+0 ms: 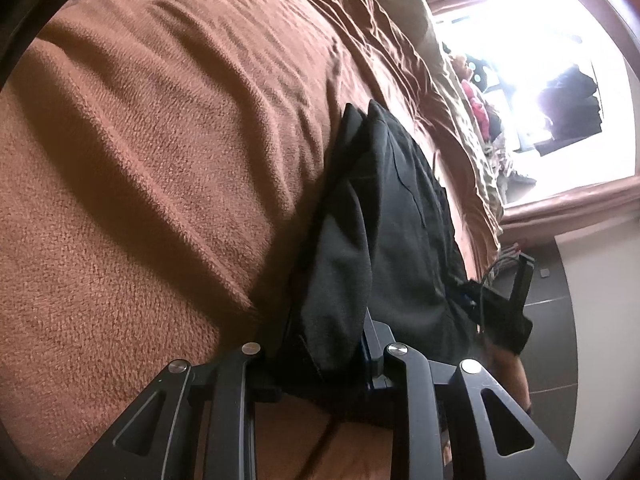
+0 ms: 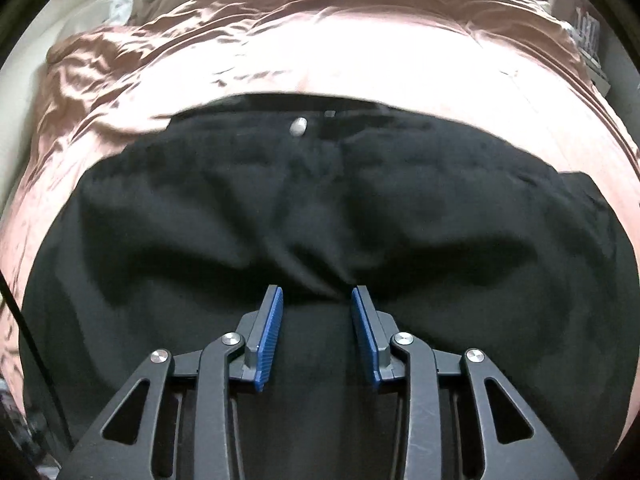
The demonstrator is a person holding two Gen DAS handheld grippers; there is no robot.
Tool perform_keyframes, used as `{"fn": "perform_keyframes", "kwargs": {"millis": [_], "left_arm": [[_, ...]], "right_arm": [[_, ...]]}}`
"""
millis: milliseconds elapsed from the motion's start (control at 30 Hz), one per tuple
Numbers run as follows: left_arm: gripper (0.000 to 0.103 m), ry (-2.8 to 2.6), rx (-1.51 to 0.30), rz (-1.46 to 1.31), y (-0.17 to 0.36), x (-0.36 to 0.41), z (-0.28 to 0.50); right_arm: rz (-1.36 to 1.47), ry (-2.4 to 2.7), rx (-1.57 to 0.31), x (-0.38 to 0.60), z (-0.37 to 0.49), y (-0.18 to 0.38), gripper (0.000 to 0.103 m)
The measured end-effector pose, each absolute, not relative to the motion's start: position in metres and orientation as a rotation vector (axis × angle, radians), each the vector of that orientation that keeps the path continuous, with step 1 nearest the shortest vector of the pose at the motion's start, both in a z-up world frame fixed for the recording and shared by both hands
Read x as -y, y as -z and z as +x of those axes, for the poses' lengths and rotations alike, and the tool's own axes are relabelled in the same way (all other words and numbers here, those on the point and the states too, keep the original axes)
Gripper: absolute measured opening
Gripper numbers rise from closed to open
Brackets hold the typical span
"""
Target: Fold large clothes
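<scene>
black trousers (image 2: 320,208): 1 | brown blanket (image 1: 168,152): 1 | pink bedspread (image 2: 360,60): 1 | trouser button (image 2: 299,126): 1 | grippers: 2, left gripper (image 1: 324,364), right gripper (image 2: 317,300) | blue pads (image 2: 270,340): 2

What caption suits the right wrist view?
Open claw poised over black trousers on a pink bedspread.

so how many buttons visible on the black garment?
1: a pale button near the far edge of the garment, in the right wrist view. Folds may hide others.
</scene>
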State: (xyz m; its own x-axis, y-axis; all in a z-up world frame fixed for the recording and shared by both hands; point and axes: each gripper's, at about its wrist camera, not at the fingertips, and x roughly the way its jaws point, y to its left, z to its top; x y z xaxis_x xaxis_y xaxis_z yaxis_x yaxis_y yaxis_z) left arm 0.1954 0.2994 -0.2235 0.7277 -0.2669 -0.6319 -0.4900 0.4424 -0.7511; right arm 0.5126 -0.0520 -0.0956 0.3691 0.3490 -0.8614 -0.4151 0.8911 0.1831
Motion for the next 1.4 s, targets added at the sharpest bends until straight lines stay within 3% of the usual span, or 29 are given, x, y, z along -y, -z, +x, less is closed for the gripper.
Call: {"fn": "perform_keyframes", "kwargs": {"millis": [133,333,800,967,1133,1400], "left_arm": [[0.023,-0.152,-0.783,-1.160,0.222,-0.301,0.194],[0.019,-0.082,-0.710,-1.168,0.193,-0.297,0.193],[0.015,0.036,-0.623,-1.057,0.113,-0.267,0.219],[0.014,0.079,-0.603,-1.004,0.085,-0.251,0.231],[0.013,0.137,-0.625,-0.932,0.065,-0.216,0.252],[0.013,0.244,-0.618,-0.838,0.024,-0.163,0.286]], "right_arm": [[-0.008,-0.506,-1.099,0.061,0.519,0.085,0.031],[0.047,-0.605,-1.031,0.096,0.458,0.064,0.031],[0.184,-0.683,-1.048,0.157,0.347,0.095,0.031],[0.209,-0.683,-1.100,0.173,0.332,0.120,0.024],[0.213,-0.656,-1.134,0.167,0.337,0.149,0.023],[0.342,-0.689,-1.107,0.202,0.348,0.133,0.023]]}}
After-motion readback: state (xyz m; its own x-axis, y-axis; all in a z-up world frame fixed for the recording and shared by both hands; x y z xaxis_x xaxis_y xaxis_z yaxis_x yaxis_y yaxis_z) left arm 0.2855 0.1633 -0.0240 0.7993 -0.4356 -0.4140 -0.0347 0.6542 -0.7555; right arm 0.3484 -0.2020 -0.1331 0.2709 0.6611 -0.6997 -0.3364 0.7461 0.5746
